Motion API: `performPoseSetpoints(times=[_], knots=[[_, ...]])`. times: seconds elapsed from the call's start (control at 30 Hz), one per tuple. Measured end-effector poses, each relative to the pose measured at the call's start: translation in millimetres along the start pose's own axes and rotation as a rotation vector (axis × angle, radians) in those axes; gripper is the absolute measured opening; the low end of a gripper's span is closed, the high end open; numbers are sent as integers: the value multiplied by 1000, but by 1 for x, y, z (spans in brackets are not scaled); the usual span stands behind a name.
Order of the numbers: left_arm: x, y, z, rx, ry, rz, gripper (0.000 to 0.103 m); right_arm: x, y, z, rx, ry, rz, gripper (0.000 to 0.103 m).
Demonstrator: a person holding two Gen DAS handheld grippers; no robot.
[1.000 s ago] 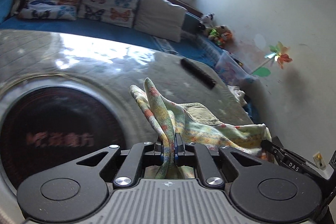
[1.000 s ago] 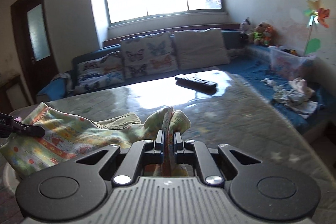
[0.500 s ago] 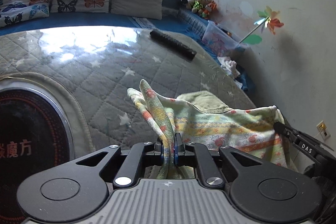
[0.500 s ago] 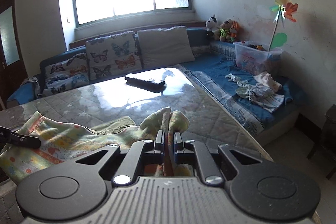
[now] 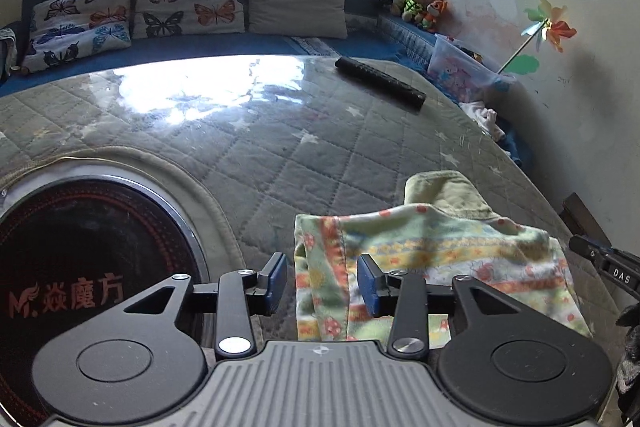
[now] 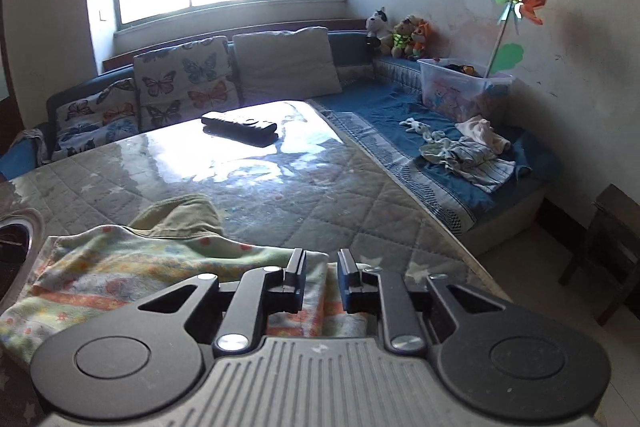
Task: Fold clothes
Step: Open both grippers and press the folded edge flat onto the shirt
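Observation:
A small patterned garment point(image 5: 432, 251) in green, yellow and orange lies on the quilted table top point(image 5: 280, 155), near its front right corner. My left gripper point(image 5: 322, 281) hangs over the garment's left edge with its jaws opening; a fold of cloth lies between the pads, and they do not press on it. My right gripper point(image 6: 322, 281) sits over the garment's point(image 6: 132, 267) right end, its jaws opening too, the cloth slack between them. The right gripper's tip point(image 5: 604, 261) shows at the right edge of the left wrist view.
A black remote point(image 5: 378, 83) lies at the far side of the table. A round black cooktop point(image 5: 80, 275) is set into the table at left. Behind stands a blue sofa with cushions point(image 6: 280, 67), loose clothes point(image 6: 468, 151) and a plastic box point(image 6: 460, 87). A dark stool point(image 6: 608, 251) stands right.
Both grippers have let go of the garment: their jaws, shut on raised folds before, now stand apart. The cloth has dropped flat onto the table.

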State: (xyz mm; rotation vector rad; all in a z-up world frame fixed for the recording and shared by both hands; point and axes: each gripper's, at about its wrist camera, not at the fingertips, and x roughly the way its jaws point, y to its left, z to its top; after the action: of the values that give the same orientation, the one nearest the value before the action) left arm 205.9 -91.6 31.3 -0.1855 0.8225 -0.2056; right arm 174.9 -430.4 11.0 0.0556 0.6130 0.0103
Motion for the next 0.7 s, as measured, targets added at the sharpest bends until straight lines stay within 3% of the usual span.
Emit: performPoseSetpoints(times=[0.4, 0.7], knots=[[17, -31, 11, 75, 16, -84, 40, 36, 49, 7, -43, 56, 187, 18], [51, -56, 20, 121, 51, -153, 21, 60, 71, 10, -54, 80, 223, 18]])
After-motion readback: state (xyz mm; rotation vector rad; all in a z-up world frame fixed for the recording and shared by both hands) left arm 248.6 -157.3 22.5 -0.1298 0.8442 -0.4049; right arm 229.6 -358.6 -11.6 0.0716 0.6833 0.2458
